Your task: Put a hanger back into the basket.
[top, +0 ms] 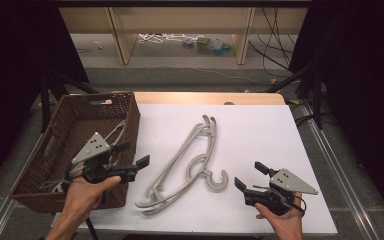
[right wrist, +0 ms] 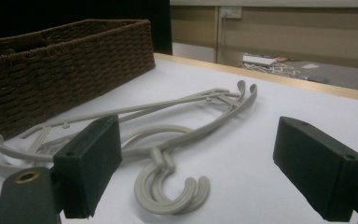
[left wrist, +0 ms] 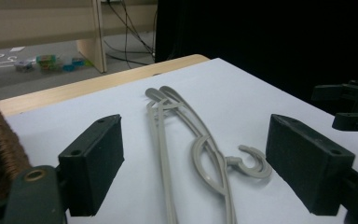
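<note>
Two grey plastic hangers (top: 172, 167) lie stacked on the white table (top: 260, 130), hooks (top: 217, 181) toward the front. My left gripper (top: 132, 154) hovers at the near right corner of the wicker basket (top: 100, 97), open and empty, its jaws pointing right at the hangers. In the left gripper view the hangers (left wrist: 168, 154) lie beyond the left gripper (left wrist: 198, 144), between its spread jaws. My right gripper (top: 250, 175) is at the front right, open and empty, facing the hooks. In the right gripper view the double hook (right wrist: 168, 196) lies just ahead of the right gripper (right wrist: 200, 154).
The brown basket (right wrist: 65, 60) at the table's left holds pale hangers (top: 115, 131). A wooden table edge (top: 205, 97) runs along the back. Beyond it are shelf legs and cables on the floor. The right gripper (left wrist: 354, 107) shows at the right of the left gripper view.
</note>
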Motion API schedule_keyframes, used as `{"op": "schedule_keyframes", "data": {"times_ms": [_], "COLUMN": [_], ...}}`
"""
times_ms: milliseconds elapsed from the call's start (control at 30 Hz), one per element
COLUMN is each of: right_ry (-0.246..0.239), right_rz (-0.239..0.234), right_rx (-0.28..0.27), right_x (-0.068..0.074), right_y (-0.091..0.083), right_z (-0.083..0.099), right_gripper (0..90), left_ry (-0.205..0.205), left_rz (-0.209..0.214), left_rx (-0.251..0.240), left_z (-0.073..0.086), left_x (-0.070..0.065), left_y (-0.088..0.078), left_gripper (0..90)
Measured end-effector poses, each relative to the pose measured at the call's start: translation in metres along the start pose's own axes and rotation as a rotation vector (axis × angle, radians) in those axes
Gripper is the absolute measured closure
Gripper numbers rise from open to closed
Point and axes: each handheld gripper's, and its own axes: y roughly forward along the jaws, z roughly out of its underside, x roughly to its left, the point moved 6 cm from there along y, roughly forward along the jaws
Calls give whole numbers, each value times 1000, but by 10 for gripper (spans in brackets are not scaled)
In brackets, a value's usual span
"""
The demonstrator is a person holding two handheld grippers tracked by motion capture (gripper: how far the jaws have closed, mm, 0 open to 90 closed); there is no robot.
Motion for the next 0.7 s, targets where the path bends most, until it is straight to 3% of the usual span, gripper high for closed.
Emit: {"op": "schedule_keyframes", "data": {"times_ms": [33, 200, 267, 500, 567, 700], "right_ry": [1, 1, 2, 0, -1, 4], "right_rz": [1, 1, 1, 4, 4, 7], "right_rx": [-6, -5, -17, -10, -15, -29], "right_x": [-1, 0, 0, -1, -1, -5], "right_y": [0, 0, 1, -2, -2, -2], "right_z": [0, 0, -1, -2, -2, -2], "right_gripper": [162, 162, 162, 162, 162, 162], "left_ry": [5, 16, 27, 31, 12, 52], "left_rz": [9, 3, 20, 16, 16, 18], "left_rx": [-17, -19, -11, -21, -27, -22], "left_z": [3, 10, 16, 23, 25, 32], "left_x": [-3, -6, -9, -12, -13, -16], "left_y": [5, 10, 14, 20, 23, 28], "left_gripper": [187, 185, 178, 178, 178, 177]}}
